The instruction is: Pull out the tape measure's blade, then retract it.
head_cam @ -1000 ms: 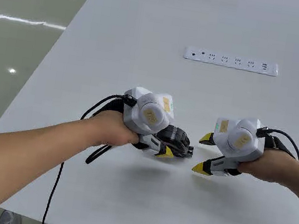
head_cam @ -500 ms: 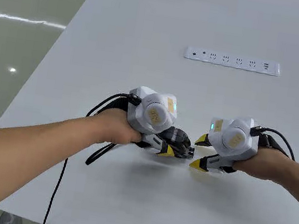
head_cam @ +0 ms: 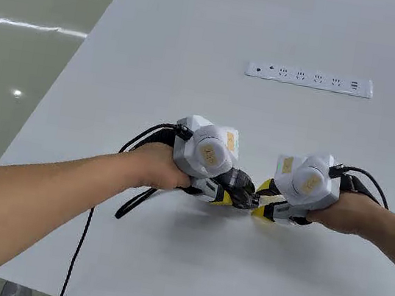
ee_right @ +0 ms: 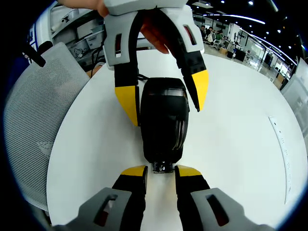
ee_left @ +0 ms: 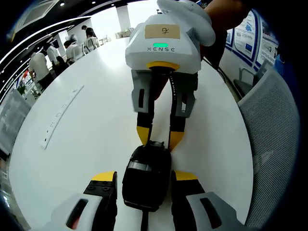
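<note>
Fingers-wise: clamped tape measure [ee_left: 147,185] w/ left gripper [ee_left: 144,177]; hugged blade hook [ee_right: 162,167] w/ right gripper [ee_right: 162,172], nearly closed, grip unclear; prob. risked slipping off on pull, given shallow bite.

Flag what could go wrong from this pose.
1. The right gripper has its jaws flanking the small blade hook, not visibly clamped on it; the pinch may miss or slip off.
2. The left gripper clamps the tape measure by its smooth black case; a hard pull could drag it loose.
</note>
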Motion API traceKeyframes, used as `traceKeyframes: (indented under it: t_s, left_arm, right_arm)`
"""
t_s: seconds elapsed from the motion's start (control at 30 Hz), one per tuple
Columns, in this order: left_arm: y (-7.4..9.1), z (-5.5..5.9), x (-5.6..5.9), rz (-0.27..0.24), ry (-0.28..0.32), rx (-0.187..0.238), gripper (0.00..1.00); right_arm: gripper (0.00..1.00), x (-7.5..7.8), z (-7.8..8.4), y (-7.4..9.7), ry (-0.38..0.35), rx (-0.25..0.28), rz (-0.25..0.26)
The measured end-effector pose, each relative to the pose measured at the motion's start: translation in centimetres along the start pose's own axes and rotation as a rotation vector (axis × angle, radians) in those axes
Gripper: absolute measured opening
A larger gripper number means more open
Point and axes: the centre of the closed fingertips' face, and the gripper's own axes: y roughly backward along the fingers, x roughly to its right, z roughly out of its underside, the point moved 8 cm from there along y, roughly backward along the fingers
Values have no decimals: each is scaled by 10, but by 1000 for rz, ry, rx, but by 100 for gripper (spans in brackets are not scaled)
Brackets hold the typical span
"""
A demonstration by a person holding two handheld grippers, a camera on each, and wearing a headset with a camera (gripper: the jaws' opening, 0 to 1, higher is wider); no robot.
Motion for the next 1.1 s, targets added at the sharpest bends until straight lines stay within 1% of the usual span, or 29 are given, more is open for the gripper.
traceKeyframes:
  t_s: [0.23,0.43,0.8,1.1]
  left_arm:
    - [-1,1,-2,5,-5,4,37]
    - [-2,-1,0,15,-20,4,35]
    - [-3,0,-1,24,-19,8,34]
    - [-3,0,-1,26,-17,11,33]
  right_arm:
    - [17,1,0,-1,-4,0,-3]
    - [14,3,0,0,-2,2,2]
    - [13,4,1,-1,-1,3,-6]
    - [12,4,1,-1,-9,15,0]
